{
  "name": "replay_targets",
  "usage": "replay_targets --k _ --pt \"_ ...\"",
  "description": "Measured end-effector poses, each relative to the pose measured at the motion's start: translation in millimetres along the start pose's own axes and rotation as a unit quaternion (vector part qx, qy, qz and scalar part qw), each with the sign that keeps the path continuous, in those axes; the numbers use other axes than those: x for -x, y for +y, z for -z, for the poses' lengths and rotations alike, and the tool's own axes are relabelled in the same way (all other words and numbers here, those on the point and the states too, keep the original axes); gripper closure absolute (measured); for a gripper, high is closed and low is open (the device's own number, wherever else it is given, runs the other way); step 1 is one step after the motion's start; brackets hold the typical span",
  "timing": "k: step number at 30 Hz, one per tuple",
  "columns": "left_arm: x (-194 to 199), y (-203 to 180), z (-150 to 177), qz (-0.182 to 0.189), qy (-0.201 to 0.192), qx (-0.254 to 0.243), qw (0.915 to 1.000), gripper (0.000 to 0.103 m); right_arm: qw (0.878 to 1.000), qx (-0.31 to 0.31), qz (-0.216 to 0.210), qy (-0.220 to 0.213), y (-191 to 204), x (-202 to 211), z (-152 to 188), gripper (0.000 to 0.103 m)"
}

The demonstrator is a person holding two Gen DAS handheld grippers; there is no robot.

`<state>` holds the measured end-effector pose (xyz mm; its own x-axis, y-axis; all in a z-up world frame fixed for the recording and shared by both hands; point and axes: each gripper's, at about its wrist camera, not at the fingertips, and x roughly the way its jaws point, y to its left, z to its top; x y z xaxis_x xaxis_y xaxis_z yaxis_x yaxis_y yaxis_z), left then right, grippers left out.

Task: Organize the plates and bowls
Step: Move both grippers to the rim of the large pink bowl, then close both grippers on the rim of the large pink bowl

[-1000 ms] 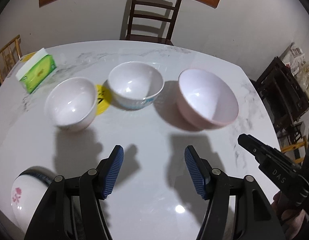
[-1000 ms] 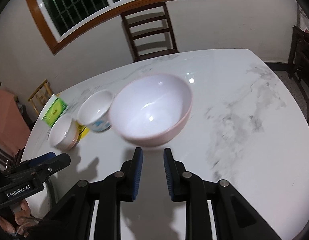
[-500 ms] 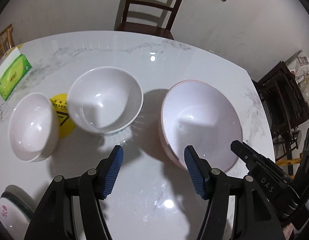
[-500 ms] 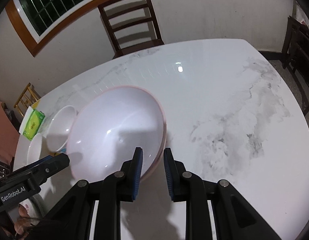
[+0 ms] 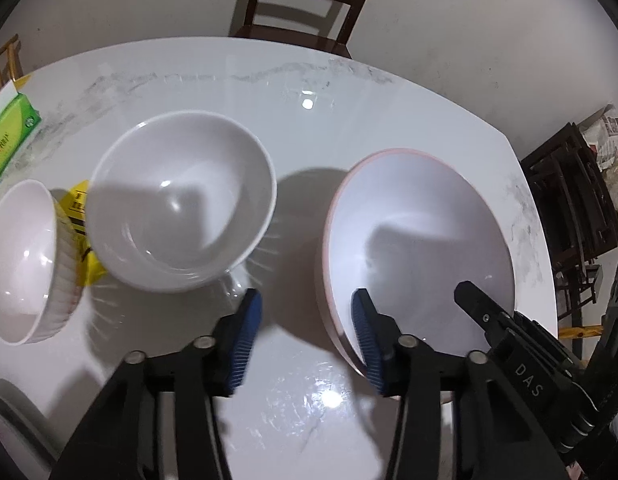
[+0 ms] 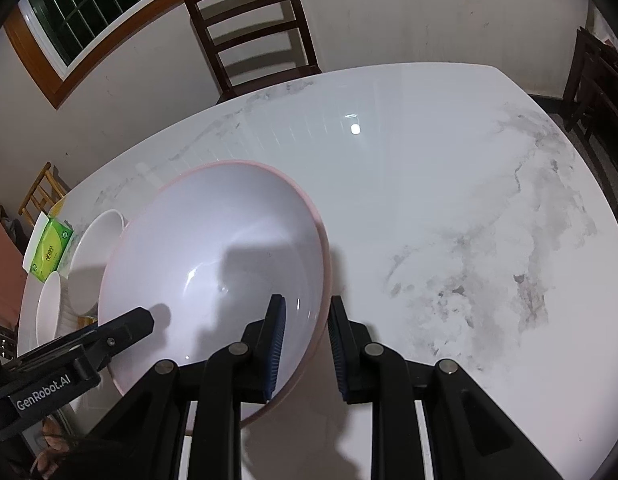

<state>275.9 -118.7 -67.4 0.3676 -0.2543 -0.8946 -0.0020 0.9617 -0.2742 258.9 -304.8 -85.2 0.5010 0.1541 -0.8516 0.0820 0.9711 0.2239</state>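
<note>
**Pink bowl straddled at its rim by both hand-held grippers**

The pink bowl (image 6: 213, 264) is seen standing upright on the white marble bench (image 6: 449, 200), toward its right side. Its near right rim is straddled by the right hand-held gripper (image 6: 305, 344), one blue pad inside the bowl and one outside; a gap is visible between pads and rim, so the fingers are parted and nothing is clamped. In the left wrist view, the bowl's (image 5: 421, 248) near left rim is straddled by the left hand-held gripper (image 5: 305, 340), which is spread wide, its right pad inside the bowl and its left pad over the bare bench (image 5: 349, 92).

Just to the left of the pink bowl, apart from it, a white bowl (image 5: 181, 200) is set upright. Beyond it, a smaller ribbed white bowl (image 5: 25, 256) is placed, with a yellow label (image 5: 79, 216) lying between them. A green tissue box (image 5: 9, 140) is found at the far left edge. A wooden chair (image 5: 305, 4) is drawn up at the far side.
</note>
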Motion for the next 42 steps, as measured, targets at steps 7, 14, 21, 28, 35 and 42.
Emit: replay_targets --k 7,14,21,28,35,42 --pt "3.7 -3.8 8.1 0.017 -0.001 -0.011 0.9998 0.085 1.000 -0.003 -0.001 0.001 3.1 2.8 6.8 0.081" --pt "14.3 4.2 25.3 0.016 0.010 -0.005 0.9998 0.086 1.000 -0.008 -0.006 0.013 7.7 11.9 23.0 0.082" --pt "37.0 12.7 54.0 0.014 0.014 -0.001 0.9998 0.086 1.000 -0.005 -0.016 0.016 18.2 34.2 48.6 0.082" --pt "72.6 27.1 87.6 0.011 0.000 0.002 0.9999 0.086 0.999 0.006 -0.030 0.017 35.9 61.4 84.6 0.082" --pt "99.4 47.2 123.1 0.008 -0.002 0.006 0.9999 0.086 0.999 0.016 -0.039 0.016 55.0 85.2 118.7 0.082" --pt "118.1 62.1 155.6 0.004 0.000 0.006 1.0000 0.086 0.999 0.022 -0.043 0.022 65.0 98.1 149.9 0.081"
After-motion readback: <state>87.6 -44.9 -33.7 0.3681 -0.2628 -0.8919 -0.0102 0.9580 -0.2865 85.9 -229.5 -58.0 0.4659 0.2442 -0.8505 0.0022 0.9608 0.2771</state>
